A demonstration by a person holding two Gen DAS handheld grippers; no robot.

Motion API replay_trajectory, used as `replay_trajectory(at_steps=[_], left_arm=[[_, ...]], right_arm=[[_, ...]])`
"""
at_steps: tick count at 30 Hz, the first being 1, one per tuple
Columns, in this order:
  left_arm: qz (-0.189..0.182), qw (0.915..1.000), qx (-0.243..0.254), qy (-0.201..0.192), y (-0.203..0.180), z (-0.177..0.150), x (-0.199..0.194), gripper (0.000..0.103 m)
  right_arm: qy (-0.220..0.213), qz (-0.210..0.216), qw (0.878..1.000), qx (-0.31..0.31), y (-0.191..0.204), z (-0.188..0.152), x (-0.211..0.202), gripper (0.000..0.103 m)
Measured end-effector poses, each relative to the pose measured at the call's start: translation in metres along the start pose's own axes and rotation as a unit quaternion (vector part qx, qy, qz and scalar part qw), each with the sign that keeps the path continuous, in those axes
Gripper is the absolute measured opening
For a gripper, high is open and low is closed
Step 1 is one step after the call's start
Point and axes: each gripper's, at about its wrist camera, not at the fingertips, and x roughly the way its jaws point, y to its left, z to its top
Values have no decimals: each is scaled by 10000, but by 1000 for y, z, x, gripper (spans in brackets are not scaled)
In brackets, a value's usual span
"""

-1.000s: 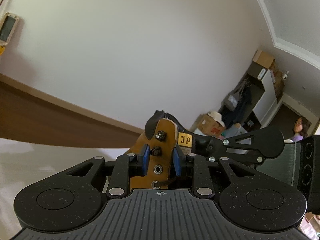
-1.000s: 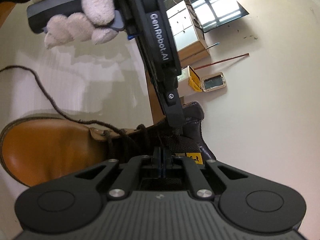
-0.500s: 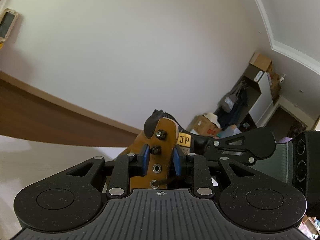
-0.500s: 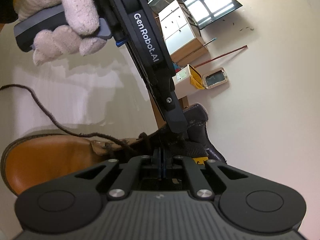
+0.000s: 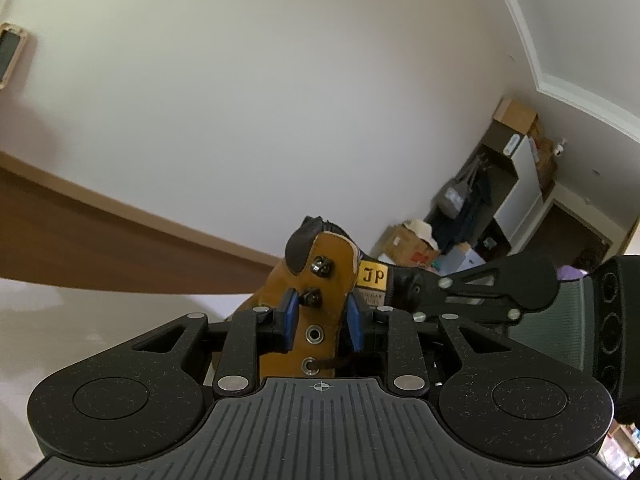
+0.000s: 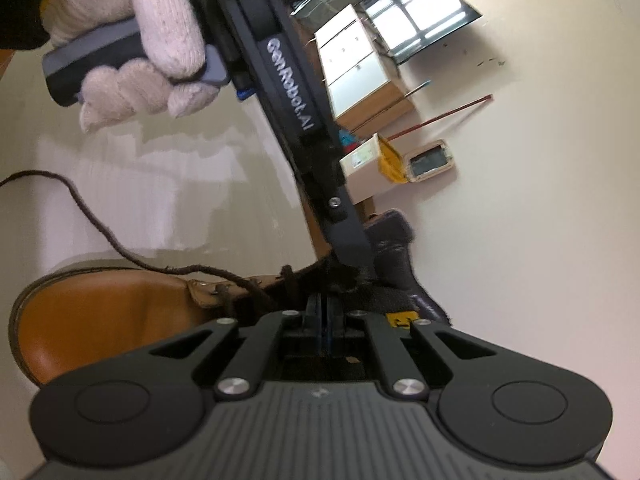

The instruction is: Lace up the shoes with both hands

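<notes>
Fingers of the left gripper (image 5: 322,322) were clamped on the tan eyelet flap (image 5: 320,304) of the boot (image 6: 104,320), blue pads on either edge, two lace hooks above the grip and two open eyelets (image 5: 315,335) below it. Fingers of the right gripper (image 6: 322,320) were pressed fully together over the tongue area; whether the dark lace (image 6: 120,248) was pinched between them could not be told, as the tips were hidden among the crossings. Judged step: holding the flap steady while the right side works the lace toward the next eyelet. To do it well, keep the left clamp firm and unmoving, keep the lace taut and draw it along the eyelet's axis, not across the leather. The boot lay on its side on the pale table (image 6: 160,200), toe toward the right view's left edge. The free lace trailed away over the toe toward the gloved hand (image 6: 132,40).
</notes>
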Motion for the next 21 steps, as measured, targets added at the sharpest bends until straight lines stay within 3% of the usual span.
replay_trajectory(at_steps=[6, 11, 21], left_arm=[[-207, 9995, -236, 29, 9, -1, 1, 30], [-200, 9995, -229, 13, 9, -2, -1, 30], [-222, 9995, -228, 9, 11, -2, -1, 31]], right_arm=[[96, -99, 9996, -246, 7, -2, 0, 3], [243, -340, 9942, -989, 26, 5, 2, 3], [-69, -467, 9962, -729, 21, 7, 11, 3]])
